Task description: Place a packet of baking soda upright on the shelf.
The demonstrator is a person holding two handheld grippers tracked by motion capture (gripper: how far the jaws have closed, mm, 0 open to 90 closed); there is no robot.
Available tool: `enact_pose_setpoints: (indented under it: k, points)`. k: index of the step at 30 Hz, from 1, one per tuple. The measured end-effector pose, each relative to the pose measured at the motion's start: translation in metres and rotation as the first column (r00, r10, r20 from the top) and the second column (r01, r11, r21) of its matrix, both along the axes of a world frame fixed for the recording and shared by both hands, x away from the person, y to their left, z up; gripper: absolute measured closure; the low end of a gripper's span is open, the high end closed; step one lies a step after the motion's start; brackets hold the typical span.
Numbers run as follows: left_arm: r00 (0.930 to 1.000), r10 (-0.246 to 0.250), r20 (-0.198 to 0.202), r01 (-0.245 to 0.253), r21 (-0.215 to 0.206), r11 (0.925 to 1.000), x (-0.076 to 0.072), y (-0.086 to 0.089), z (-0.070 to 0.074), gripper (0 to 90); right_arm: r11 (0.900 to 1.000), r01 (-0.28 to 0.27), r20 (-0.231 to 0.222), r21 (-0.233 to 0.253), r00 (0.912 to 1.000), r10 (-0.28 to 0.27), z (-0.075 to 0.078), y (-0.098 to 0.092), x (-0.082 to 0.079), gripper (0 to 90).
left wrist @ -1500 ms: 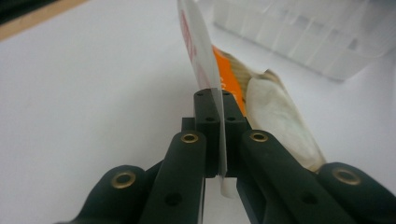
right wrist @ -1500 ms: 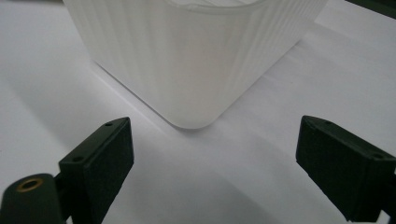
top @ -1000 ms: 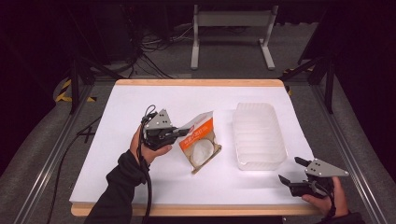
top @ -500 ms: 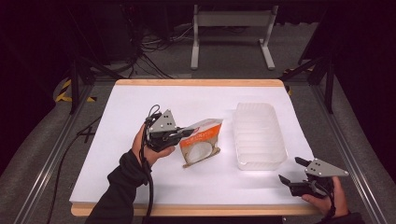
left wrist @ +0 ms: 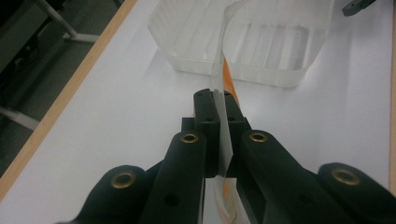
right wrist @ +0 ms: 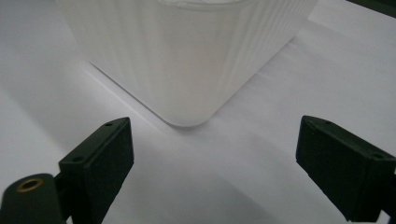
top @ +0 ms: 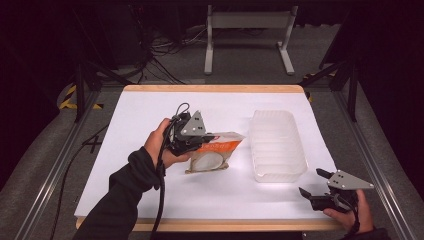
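In the high view, the left hand-held gripper (top: 200, 141) is clamped on the upper edge of a clear packet (top: 212, 156) with an orange band and a round white item inside, its lower end near or on the white table (top: 140, 120), just left of the translucent ribbed tray (top: 276, 145). The right hand-held gripper (top: 316, 183) rests near the table's front right corner, jaws spread wide and holding nothing. In the left gripper view, the black jaws pinch the packet's thin plastic edge (left wrist: 223, 116), with the tray (left wrist: 280, 51) beyond. In the right gripper view, the jaws stand well apart, facing the tray's rounded corner (right wrist: 187, 70).
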State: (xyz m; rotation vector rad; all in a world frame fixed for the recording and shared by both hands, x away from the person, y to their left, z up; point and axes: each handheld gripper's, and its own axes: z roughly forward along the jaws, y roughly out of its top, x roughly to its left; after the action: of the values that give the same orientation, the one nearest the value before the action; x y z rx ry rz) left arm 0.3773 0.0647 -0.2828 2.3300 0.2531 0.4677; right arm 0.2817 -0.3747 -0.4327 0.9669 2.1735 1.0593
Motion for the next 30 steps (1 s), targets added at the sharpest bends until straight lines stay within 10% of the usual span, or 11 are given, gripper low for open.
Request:
enact_pose_setpoints:
  k: [30]
  points:
    - [0.9919,-0.098,0.08,0.112,-0.187,0.976,0.01,-0.059,0.04,89.8,1.0,0.006,-0.012,0.005,0.9999,-0.006,-0.002,0.0,0.001,11.9]
